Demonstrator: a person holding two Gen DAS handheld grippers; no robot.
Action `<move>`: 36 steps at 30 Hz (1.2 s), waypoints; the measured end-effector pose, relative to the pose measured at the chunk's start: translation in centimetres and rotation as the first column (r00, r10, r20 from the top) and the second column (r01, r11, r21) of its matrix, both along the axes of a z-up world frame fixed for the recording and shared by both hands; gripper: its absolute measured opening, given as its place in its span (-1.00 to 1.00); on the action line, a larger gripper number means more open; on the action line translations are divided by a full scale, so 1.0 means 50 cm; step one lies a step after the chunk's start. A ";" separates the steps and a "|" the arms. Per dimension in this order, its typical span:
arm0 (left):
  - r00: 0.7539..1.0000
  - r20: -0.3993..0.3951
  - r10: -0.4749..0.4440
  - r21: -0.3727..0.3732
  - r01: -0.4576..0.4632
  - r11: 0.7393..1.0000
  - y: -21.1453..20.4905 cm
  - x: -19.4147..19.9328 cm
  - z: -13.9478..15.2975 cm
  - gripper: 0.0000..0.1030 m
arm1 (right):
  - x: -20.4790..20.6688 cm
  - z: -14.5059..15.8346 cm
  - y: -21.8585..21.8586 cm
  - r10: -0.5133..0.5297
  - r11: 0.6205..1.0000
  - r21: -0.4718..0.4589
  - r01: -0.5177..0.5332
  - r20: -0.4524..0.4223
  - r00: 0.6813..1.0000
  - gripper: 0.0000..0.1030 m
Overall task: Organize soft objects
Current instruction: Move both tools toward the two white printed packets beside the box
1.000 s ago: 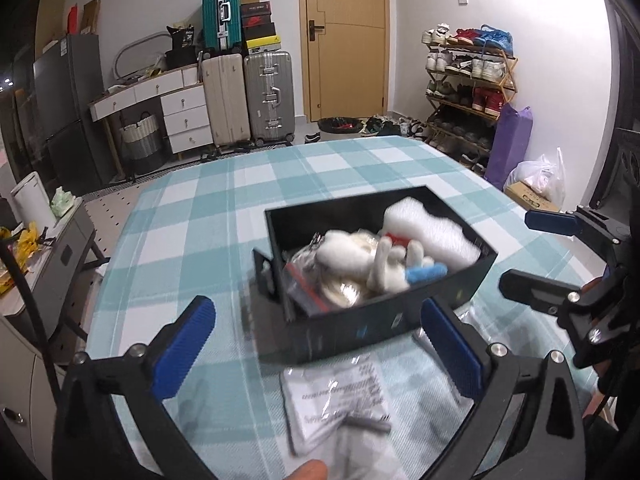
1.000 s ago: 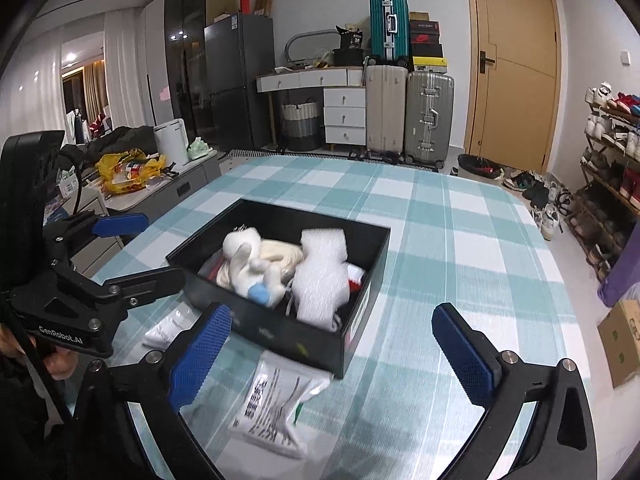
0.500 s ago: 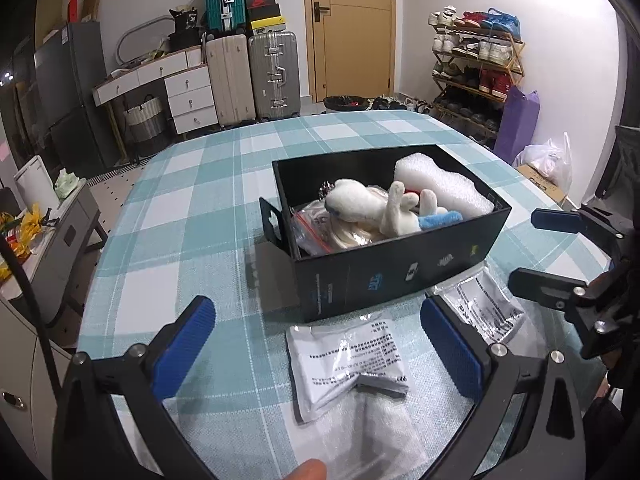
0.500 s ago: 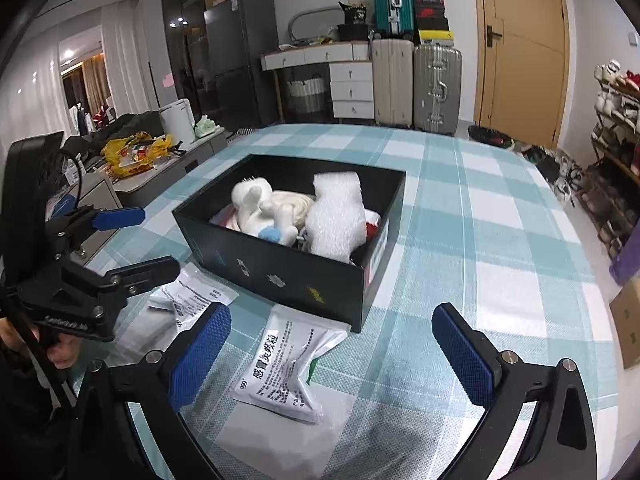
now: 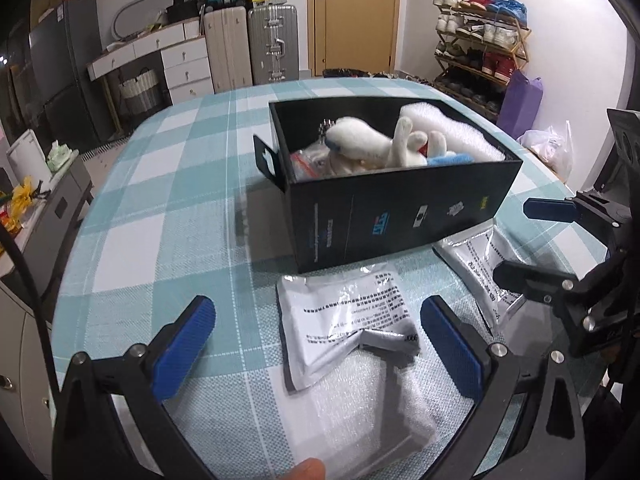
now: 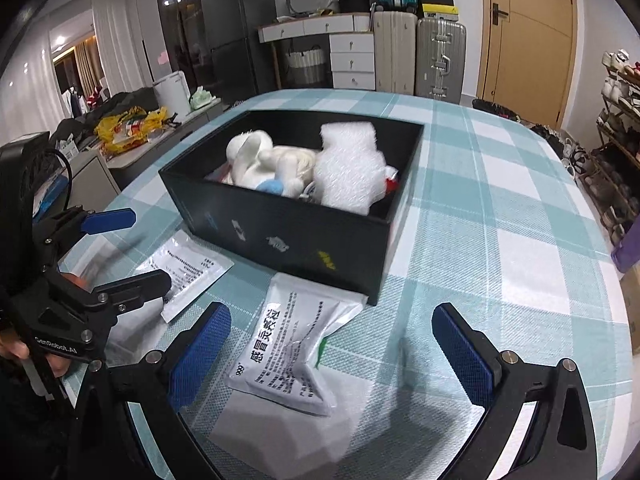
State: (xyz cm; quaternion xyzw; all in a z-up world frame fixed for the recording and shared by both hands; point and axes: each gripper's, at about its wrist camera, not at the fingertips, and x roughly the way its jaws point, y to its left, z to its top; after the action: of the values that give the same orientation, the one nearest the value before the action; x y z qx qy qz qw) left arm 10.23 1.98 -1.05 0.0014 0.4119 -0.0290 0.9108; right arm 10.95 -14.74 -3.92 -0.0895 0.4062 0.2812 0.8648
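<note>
Left wrist: left gripper spread wide, empty, above a white pouch just before the black box holding a plush toy; right wrist: right gripper agape, empty, over another pouch touching the box's near wall.

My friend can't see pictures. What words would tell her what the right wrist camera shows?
An open black box on a teal checked tablecloth holds a white plush toy and white foam wrap. Two white printed packets lie flat in front of it. The right gripper is open above the nearer packet, with the left gripper open at left.
</note>
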 end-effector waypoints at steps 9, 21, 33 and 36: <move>1.000 -0.031 0.002 -0.001 -0.002 1.000 -0.004 0.003 -0.013 1.00 | 0.003 -0.028 0.012 -0.020 0.998 -0.055 0.018 -0.034 0.999 0.99; 0.997 -0.081 0.010 -0.008 -0.010 1.000 -0.008 0.013 -0.029 1.00 | 0.022 -0.046 0.005 -0.070 0.992 -0.114 0.063 -0.055 0.996 0.99; 0.996 -0.093 0.001 -0.046 -0.005 0.999 0.000 0.017 -0.034 1.00 | 0.021 -0.045 0.007 -0.067 0.992 -0.109 0.061 -0.052 0.996 0.95; 0.995 -0.096 0.000 -0.034 -0.004 0.999 0.000 0.018 -0.036 1.00 | 0.014 -0.044 0.008 -0.050 0.993 -0.105 0.045 -0.047 0.998 0.85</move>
State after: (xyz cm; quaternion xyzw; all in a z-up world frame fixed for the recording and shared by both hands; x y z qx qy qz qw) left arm 11.11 1.97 -2.84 -0.0162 0.4544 -0.0352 0.8900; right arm 11.66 -14.34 -6.13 -0.1173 0.4437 0.2411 0.8551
